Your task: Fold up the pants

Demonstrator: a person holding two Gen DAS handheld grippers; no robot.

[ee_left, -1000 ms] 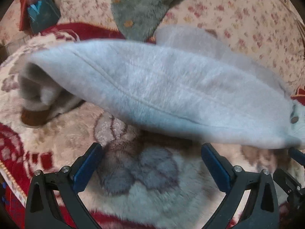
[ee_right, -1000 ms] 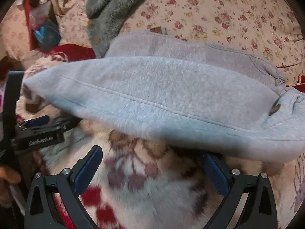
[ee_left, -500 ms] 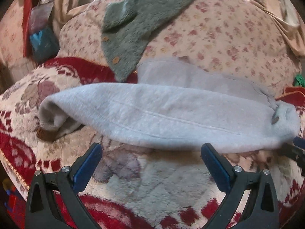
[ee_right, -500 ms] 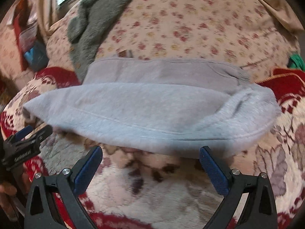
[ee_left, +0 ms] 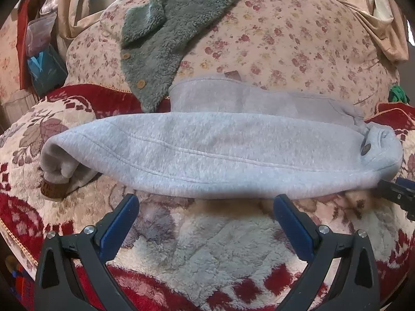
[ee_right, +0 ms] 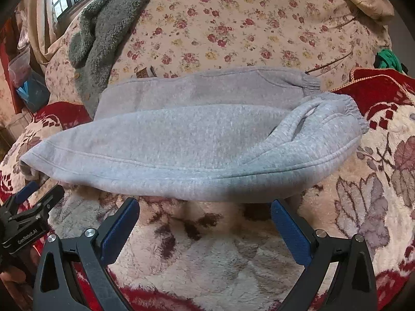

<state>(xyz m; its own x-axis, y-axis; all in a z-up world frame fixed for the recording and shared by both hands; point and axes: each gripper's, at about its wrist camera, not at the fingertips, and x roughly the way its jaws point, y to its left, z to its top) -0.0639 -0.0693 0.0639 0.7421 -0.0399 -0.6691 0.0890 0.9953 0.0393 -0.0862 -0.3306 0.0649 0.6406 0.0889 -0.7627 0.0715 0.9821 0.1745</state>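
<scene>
The light grey fleece pants [ee_left: 220,150] lie folded lengthwise across a plush red and cream blanket [ee_left: 207,254], the upper layer over a lower one. The elastic waistband is at the right end [ee_right: 337,111], the cuffs at the left end [ee_left: 55,165]. My left gripper [ee_left: 206,220] is open and empty, just in front of the pants' near edge. My right gripper [ee_right: 205,219] is open and empty, also just short of that edge. Each gripper shows at the edge of the other's view.
A flowered cushion [ee_left: 285,39] rises behind the pants, with a grey-green fleece jacket [ee_left: 160,39] draped over it. Curtains and a window are at the back left. A green item [ee_right: 387,59] lies at the far right.
Both grippers have pulled back and up from the pants, which now lie still and look smaller in both views. The pants have been let down onto the blanket.
</scene>
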